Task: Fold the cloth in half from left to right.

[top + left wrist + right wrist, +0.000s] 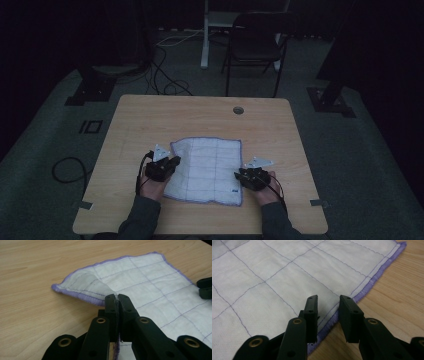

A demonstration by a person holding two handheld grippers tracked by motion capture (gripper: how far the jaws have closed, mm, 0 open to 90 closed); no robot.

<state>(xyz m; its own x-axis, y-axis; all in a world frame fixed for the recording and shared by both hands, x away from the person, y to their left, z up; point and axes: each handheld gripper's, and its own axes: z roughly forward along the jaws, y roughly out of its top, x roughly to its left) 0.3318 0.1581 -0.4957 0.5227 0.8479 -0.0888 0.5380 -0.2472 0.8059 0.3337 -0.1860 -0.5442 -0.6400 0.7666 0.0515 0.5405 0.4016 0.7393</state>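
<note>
A white quilted cloth [207, 167] with a purple hem lies spread on the wooden table [200, 115]. My left gripper [172, 161] is at its left edge. In the left gripper view this gripper [117, 298] is shut on the hem, and the pinched edge of the cloth [150, 282] is lifted into a small fold off the wood. My right gripper [245, 175] is at the cloth's right edge near the front corner. In the right gripper view it [328, 301] stands open, its jaws straddling the hem of the cloth [274, 277] without pressing it.
A round cable hole [238, 110] sits near the table's far edge. Beyond the table stand a dark chair [255, 40] and a white post [204, 35], with cables on the floor [67, 170]. The right gripper's jaw tips [205, 287] show in the left gripper view.
</note>
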